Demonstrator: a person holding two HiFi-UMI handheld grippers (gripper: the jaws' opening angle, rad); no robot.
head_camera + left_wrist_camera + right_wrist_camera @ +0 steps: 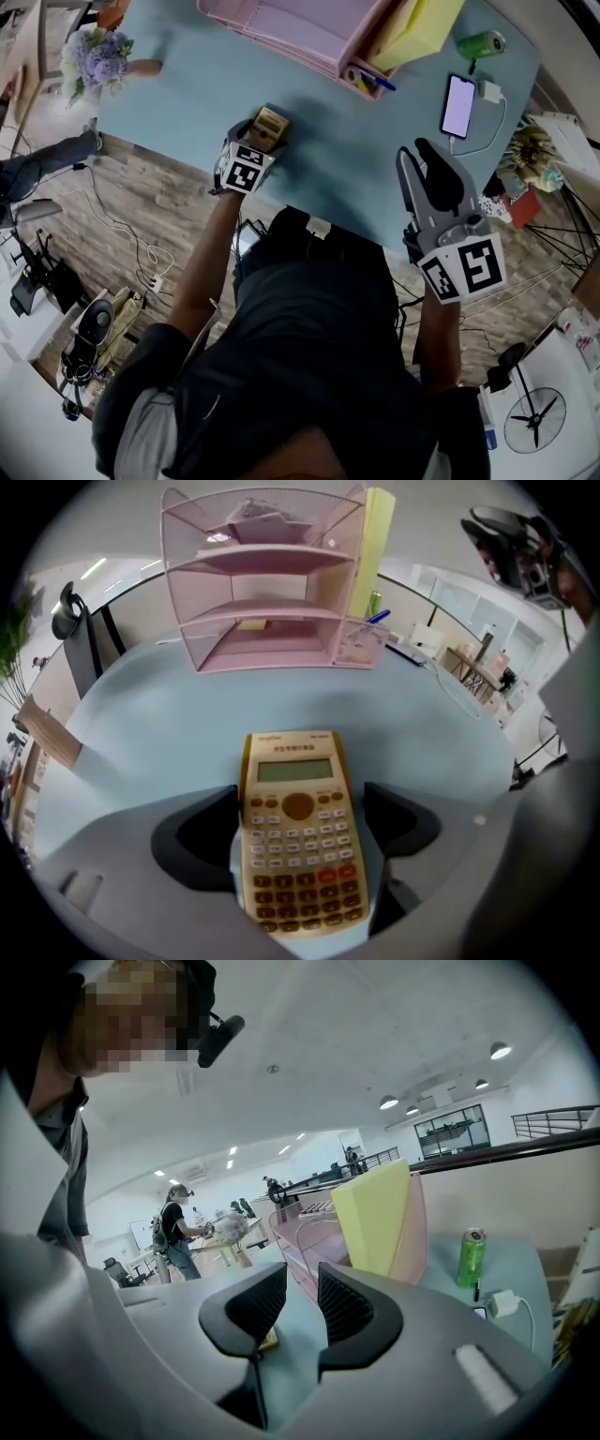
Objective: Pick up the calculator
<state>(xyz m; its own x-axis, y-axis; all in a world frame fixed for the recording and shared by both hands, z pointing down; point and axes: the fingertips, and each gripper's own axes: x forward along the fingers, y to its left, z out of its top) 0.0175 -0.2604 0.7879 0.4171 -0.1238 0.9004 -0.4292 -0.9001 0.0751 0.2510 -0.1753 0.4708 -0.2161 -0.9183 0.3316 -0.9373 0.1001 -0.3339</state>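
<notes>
Calculator (298,841) lies flat on the blue table (159,733), keys up, near the edge closest to you and well short of the pink rack (262,592). Your left gripper (302,819) points steeply down with its jaws spread wide. One pad stands on each long side of the body and neither presses it, probably so they can close across the narrow width. Your right gripper (302,1288) waits off to the side, its jaws nearly together on nothing.
</notes>
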